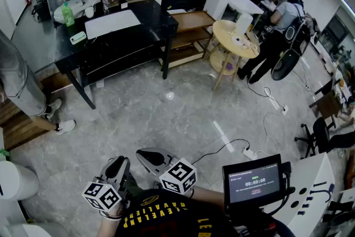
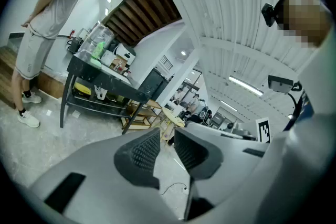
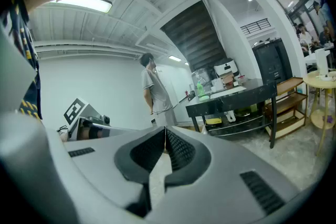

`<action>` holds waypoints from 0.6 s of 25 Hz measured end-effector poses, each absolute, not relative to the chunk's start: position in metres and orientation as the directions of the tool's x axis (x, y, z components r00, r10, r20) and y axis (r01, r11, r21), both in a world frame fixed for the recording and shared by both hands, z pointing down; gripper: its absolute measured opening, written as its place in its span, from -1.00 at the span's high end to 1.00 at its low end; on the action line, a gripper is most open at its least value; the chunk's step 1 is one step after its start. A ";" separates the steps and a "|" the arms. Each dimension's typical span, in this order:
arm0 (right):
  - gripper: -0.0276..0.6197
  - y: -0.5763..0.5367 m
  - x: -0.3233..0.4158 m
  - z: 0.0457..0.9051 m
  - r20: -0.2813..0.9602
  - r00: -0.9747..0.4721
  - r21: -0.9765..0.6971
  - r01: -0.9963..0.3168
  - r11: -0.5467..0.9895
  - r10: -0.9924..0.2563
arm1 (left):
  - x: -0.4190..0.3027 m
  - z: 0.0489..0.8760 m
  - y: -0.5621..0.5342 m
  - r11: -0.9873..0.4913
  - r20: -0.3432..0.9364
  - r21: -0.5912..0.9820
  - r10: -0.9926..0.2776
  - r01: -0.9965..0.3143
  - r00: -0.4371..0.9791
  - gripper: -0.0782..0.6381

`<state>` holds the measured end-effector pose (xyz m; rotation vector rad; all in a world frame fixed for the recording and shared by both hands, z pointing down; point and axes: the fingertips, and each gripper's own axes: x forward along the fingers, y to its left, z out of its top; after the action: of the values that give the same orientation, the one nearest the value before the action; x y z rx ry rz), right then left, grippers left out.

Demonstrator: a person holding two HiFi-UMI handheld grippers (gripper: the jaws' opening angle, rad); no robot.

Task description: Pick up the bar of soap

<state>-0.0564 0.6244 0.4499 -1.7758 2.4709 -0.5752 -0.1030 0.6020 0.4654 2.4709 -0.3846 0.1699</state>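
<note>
A black table (image 1: 111,44) stands across the room at the upper left. On its near left corner lies a small pale block (image 1: 77,38) that may be the bar of soap; it is too small to be sure. Both grippers are held low, close to the person's body and far from the table. My left gripper (image 1: 117,164) (image 2: 167,136) has a narrow gap between its pads, with nothing in it. My right gripper (image 1: 147,157) (image 3: 165,134) is shut and empty, its tips touching. The black table (image 3: 231,94) also appears in the right gripper view.
On the table are a green bottle (image 1: 67,15), a white mat (image 1: 111,23) and boxes. A person in grey (image 1: 22,86) stands left of it. A wooden shelf (image 1: 188,30) and round wooden table (image 1: 238,39) stand to the right. A cable and power strip (image 1: 247,151) lie on the floor.
</note>
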 end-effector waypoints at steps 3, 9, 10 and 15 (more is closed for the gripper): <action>0.86 0.643 -0.057 0.445 0.164 -0.324 -0.319 -0.911 0.261 -0.932 | -0.102 0.460 0.621 -0.782 0.210 0.548 -0.214 -0.296 0.954 0.52; 0.86 0.644 -0.072 0.445 0.167 -0.347 -0.315 -0.906 0.284 -0.923 | -0.113 0.459 0.626 -0.787 0.212 0.538 -0.221 -0.302 0.952 0.52; 0.86 0.639 -0.073 0.445 0.169 -0.350 -0.314 -0.905 0.286 -0.921 | -0.114 0.459 0.622 -0.785 0.210 0.540 -0.224 -0.304 0.952 0.52; 0.86 0.600 -0.071 0.432 0.132 -0.333 -0.331 -0.903 0.276 -0.934 | -0.123 0.448 0.576 -0.788 0.187 0.529 -0.253 -0.314 0.949 0.52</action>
<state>-0.0708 0.5996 0.4320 -1.7596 2.4372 -0.5362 -0.1229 0.5759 0.4479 2.5205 -0.4013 0.1415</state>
